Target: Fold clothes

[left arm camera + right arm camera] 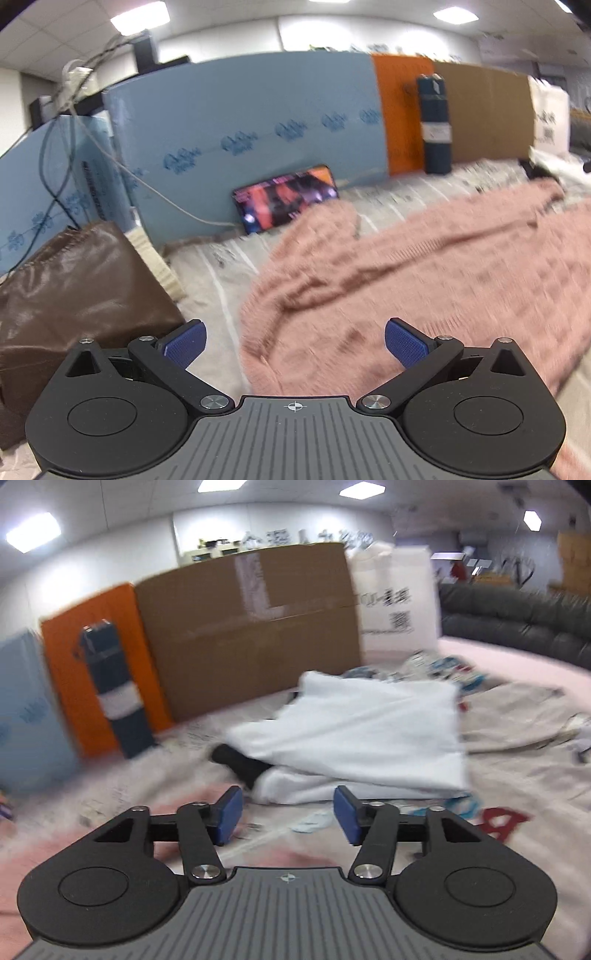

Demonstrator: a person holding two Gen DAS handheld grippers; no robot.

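Left wrist view: pink knit sweater (424,266) lies rumpled, seemingly spread flat, below the spread, empty left claw (295,345).

My left camera looks low and close over the pink sweater (424,273) toward the blue board (240,140), my right over the white garment (362,734) toward the cardboard box (251,635); both share, blurrily, the orange panel (402,110) and dark bottle (114,686).
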